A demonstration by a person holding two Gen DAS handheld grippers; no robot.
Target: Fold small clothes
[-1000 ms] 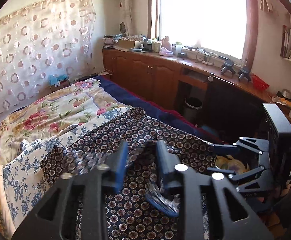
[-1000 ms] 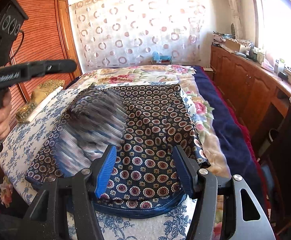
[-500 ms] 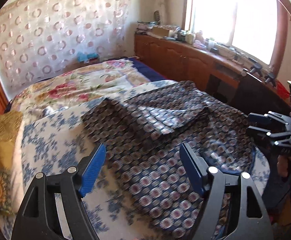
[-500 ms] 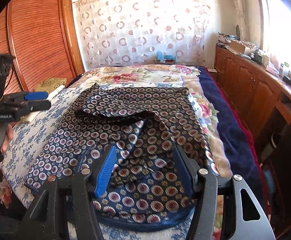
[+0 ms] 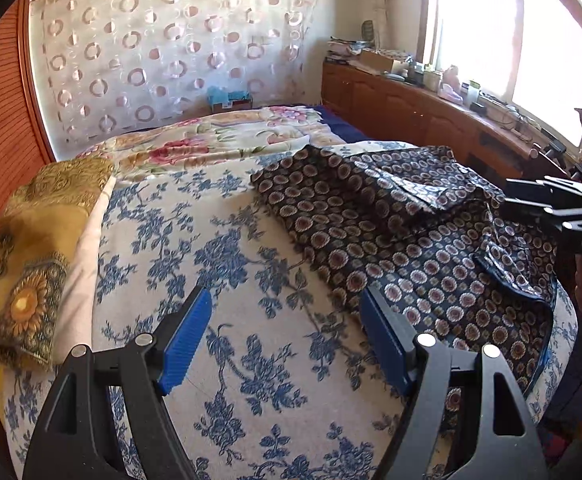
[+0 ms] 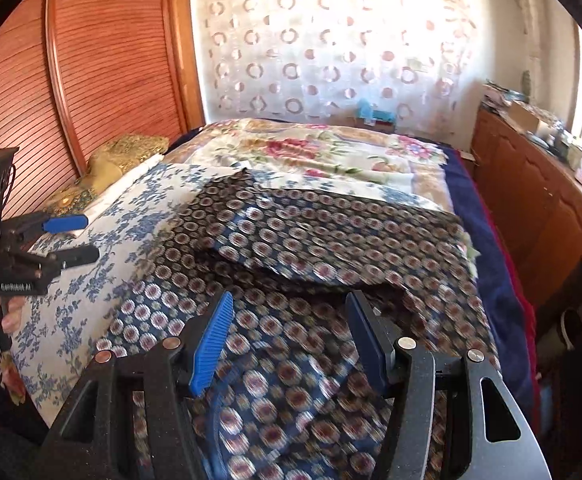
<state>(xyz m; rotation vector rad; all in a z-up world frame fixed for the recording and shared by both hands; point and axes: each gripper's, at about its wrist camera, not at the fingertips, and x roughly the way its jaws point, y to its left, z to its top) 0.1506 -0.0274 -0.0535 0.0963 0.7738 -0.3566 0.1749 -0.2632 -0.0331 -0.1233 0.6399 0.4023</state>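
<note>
A dark garment (image 5: 403, 232) patterned with round medallions is spread, partly folded over itself, on the blue-flowered bedspread (image 5: 219, 264) of the bed. The left gripper (image 5: 287, 336) is held wide open and empty just left of the garment's edge. The right gripper (image 6: 287, 340) is likewise spread wide, holding nothing, above the garment's near part.
</note>
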